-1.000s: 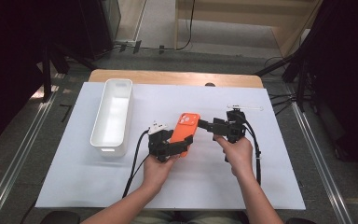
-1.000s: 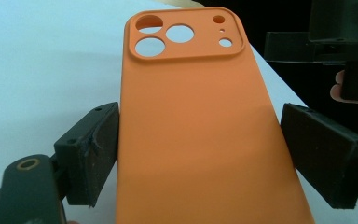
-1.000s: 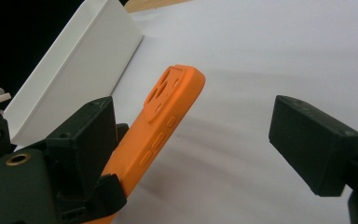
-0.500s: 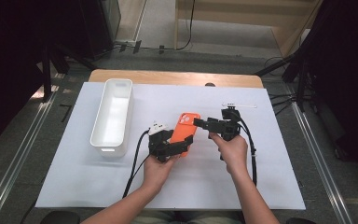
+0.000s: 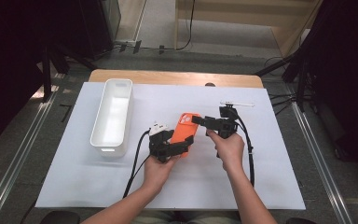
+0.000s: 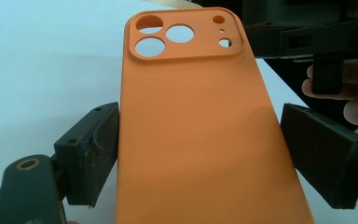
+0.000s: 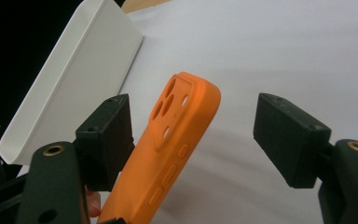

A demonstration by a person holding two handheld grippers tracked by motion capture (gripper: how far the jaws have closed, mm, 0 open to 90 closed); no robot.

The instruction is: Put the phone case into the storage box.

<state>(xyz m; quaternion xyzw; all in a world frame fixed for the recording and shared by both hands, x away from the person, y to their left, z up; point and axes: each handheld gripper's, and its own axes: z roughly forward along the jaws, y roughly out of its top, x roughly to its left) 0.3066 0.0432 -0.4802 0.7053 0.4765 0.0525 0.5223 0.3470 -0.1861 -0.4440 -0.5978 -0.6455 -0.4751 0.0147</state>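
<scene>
Orange silicone phone case (image 5: 185, 130), just one, mid-frame, clamped at its lower end by the left gripper (image 5: 179, 145). The right gripper (image 5: 196, 120) has been closing around the top end, jaws not touching yet. One white bin (image 5: 113, 116) sits left.

I am working over a wooden table (image 5: 177, 77), whose bare edge is showing as a strip along the far side. A large white sheet (image 5: 98, 182) is covering nearly all of it, lying flat and reaching to the near edge. Directly on the sheet, at the left, 1 long white bin (image 5: 113, 116) is sitting with its length running near to far. At the far right, 1 small thin white item (image 5: 237, 103) is lying flat on the sheet, too small to identify.
</scene>
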